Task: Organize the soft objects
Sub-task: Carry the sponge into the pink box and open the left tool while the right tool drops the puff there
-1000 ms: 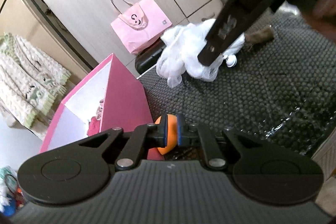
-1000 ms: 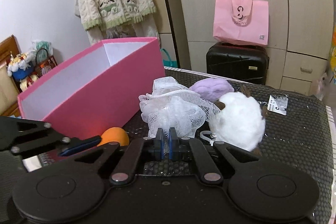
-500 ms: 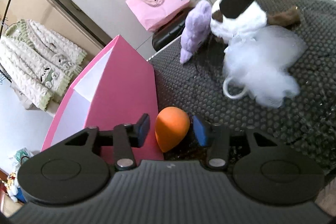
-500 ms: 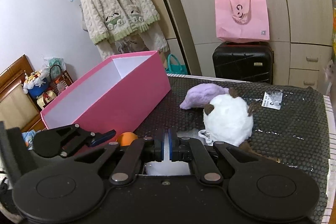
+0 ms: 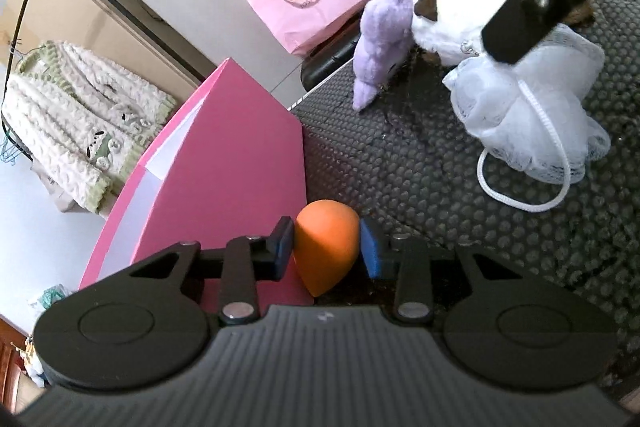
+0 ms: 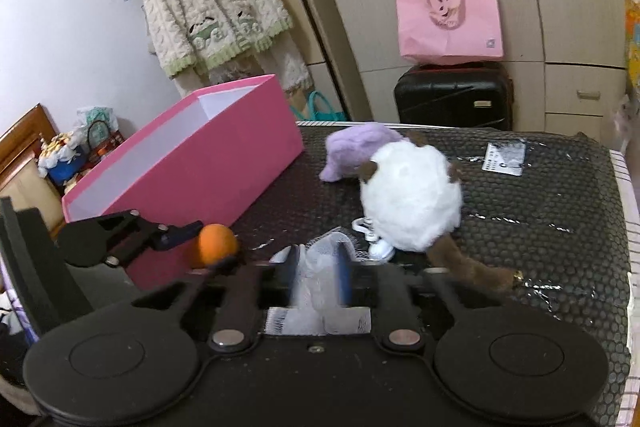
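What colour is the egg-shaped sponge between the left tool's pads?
Orange, seen best in the left wrist view: the sponge.

Your left gripper (image 5: 326, 247) is parted, level and low; your right gripper (image 6: 318, 273) is parted, angled downward.

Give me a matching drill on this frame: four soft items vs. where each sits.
Items:
1. orange sponge
2. white mesh pouf
3. purple plush
4. white plush

Places:
A. against the white plush, on its pink box side
B. between the left gripper fingers, beside the pink box
C. between the right gripper fingers
D. on the black mat, leaning on the purple plush

Pairs: 1-B, 2-C, 3-A, 4-D
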`<state>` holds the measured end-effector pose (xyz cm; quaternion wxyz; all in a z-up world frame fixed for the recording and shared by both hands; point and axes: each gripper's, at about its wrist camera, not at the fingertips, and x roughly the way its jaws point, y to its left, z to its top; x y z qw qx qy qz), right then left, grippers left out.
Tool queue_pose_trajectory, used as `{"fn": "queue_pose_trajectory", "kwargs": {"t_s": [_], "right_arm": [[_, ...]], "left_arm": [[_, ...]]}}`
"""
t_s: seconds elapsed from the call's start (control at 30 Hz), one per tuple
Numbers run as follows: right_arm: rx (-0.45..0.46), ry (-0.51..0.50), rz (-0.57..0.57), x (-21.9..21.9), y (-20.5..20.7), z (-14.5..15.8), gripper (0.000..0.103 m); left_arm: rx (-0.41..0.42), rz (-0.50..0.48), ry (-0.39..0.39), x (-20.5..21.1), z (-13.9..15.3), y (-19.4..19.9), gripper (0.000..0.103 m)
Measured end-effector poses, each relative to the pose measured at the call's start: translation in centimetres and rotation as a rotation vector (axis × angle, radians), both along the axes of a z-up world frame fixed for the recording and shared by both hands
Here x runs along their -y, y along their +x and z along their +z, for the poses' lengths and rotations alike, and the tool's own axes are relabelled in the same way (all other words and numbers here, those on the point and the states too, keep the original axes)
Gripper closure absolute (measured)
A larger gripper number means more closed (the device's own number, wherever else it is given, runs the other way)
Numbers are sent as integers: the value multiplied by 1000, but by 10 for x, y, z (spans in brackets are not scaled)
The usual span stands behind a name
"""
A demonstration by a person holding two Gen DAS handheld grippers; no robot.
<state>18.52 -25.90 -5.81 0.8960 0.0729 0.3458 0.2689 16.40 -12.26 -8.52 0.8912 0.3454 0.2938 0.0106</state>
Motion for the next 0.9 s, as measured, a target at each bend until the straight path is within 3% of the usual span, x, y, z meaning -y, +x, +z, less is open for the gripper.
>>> {"fn": "queue_pose_trajectory", "kwargs": {"t_s": [0.13,0.33,0.37,0.43,0.53,0.73,0.9], "right_arm": [[-25,-22,20,-5,3,-10,37],[-99,0,5,-10,11,-36,36],[-83,15,-12,-8,9,-37,38],[-78,19,-30,-7,4,-36,59],[-56,6,-26,-8,-8,-28,68],[-39,-27,-49,-13,-36,-13,70],[-72,-17,-55,-18,-50,-4,70]], "left_arm": [[1,-10,-35,-2,2,-4,69],[-16,-40,-145,-14,12,-9,69],[-19,-46,-160,-15,13,-10,69],[-25,-53,-195,-19,16,-12,69],[-51,-80,-262,-26,23,-18,69],[-125,-132,-406,-41,36,-26,68],[-171,-169,-478,-52,44,-36,68]]}}
